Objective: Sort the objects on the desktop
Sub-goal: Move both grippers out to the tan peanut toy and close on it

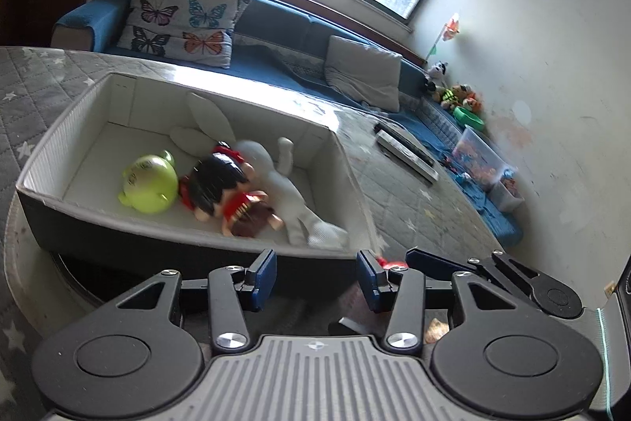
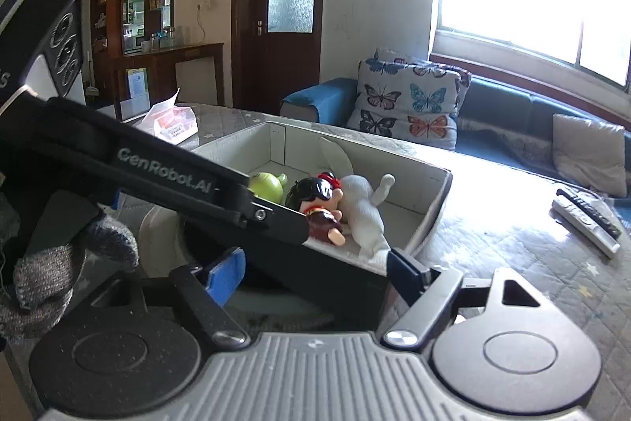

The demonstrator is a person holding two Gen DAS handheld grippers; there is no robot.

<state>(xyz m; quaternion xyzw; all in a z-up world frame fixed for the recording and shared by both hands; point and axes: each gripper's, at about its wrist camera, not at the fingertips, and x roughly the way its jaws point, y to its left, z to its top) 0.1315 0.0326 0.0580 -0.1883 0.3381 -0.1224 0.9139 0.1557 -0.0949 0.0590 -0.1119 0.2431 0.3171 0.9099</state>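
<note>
Hovering low at the near edge of the storage box (image 1: 47, 160), the left gripper (image 1: 315, 277) has its blue-padded fingers parted with only air between them; nothing is held. Right gripper (image 2: 315, 273) sits just beside it, fingers spread wide and also empty, its dark finger tip visible in the left wrist view. The left tool's black arm crosses the right wrist view diagonally, with a grey-gloved hand (image 2: 59, 263) on it at the left.

A small red item (image 1: 392, 263) shows just past the left gripper's right finger, too hidden to identify.

Box stands on the grey quilted, star-print table cover (image 1: 414, 192). Inside, lying touching in a row: green round toy (image 1: 148, 186) at left, black-haired doll in red (image 1: 228, 192) in the middle, white rabbit plush (image 1: 276, 180) at right with ears toward the far wall.

Farther on the table: remote controls (image 1: 406, 150) to the right; a tissue packet (image 2: 169, 123) to the left. Beyond, blue sofa (image 1: 276, 26) with butterfly cushion (image 1: 179, 20) under the window.
</note>
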